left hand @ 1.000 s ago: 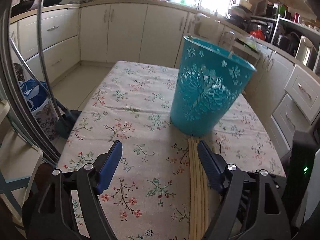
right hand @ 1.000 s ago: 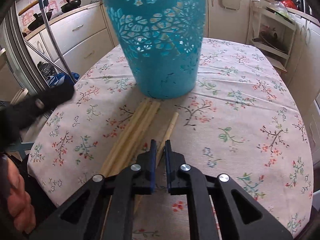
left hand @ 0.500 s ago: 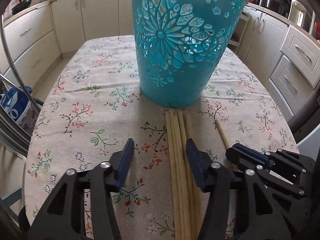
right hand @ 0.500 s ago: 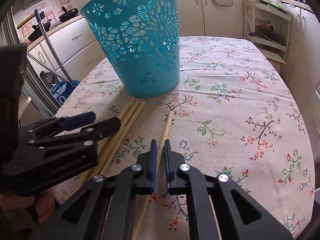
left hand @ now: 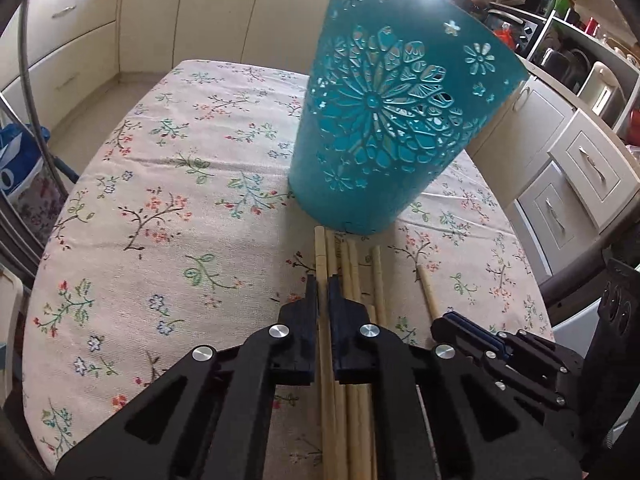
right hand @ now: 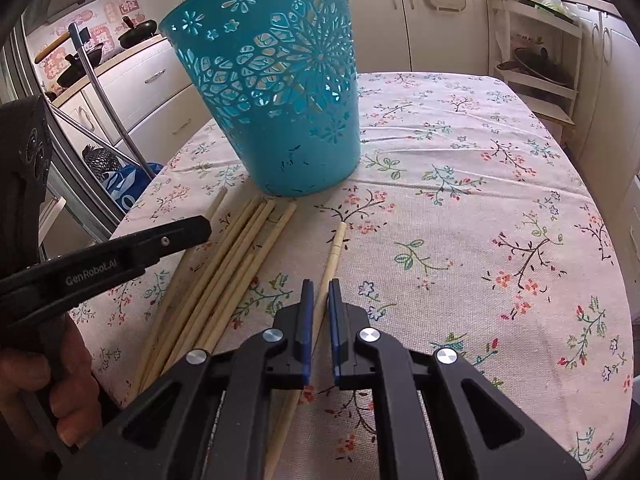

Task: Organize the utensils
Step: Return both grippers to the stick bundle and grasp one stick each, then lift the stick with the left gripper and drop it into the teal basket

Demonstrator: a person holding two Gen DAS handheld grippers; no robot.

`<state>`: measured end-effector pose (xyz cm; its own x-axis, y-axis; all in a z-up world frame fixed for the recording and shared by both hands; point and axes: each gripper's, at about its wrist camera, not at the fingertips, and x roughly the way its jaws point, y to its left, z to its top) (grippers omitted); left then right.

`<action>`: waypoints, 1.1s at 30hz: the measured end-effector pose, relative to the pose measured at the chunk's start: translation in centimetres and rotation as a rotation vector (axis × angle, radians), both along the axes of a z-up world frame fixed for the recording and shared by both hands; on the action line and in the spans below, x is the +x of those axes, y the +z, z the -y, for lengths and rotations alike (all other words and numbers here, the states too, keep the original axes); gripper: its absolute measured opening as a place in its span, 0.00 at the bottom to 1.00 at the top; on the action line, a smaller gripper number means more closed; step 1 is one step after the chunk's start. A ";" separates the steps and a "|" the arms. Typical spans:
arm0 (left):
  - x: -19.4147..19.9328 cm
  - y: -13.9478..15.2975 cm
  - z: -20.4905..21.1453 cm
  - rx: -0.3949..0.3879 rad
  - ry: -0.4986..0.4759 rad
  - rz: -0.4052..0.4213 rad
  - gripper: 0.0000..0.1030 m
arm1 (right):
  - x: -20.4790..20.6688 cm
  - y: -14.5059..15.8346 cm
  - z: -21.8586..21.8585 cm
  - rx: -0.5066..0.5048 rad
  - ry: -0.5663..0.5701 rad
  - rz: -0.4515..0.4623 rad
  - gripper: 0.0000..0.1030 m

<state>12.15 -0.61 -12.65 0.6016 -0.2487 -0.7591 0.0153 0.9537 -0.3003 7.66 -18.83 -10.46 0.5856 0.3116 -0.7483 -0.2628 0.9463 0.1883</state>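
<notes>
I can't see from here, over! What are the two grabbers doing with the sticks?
Left gripper shut on one stick from the pile. Right gripper shut on lone stick. Blue basket upright ahead, nothing blocking.

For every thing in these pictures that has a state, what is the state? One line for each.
left tongs: shut on the leftmost chopstick of the bundle.
right tongs: shut on the lone chopstick.
chopstick bundle: lying flat on the tablecloth, tips toward the bucket.
teal bucket: upright, mouth open; some sticks show through its cut-outs.
cabinet drawers: closed.
</notes>
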 end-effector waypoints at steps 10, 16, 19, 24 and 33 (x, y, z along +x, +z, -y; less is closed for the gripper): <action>1.2 -0.7 1.0 0.151 -0.025 -0.077 0.06 | 0.7 0.3 -1.2 -0.098 0.033 -0.016 0.08; 0.8 0.2 0.5 0.127 -0.041 -0.076 0.04 | 0.9 0.3 -0.9 -0.109 0.054 -0.054 0.07; -1.0 3.6 -0.6 0.021 -0.033 0.047 0.04 | 0.5 0.2 0.6 -0.040 0.039 -0.065 0.06; -3.9 13.5 -1.6 -0.092 0.003 0.463 0.04 | -0.2 -0.1 2.0 0.050 0.022 -0.054 0.06; -0.5 22.6 0.0 -0.076 0.076 0.836 0.04 | -0.4 -0.3 2.7 0.109 0.013 -0.043 0.06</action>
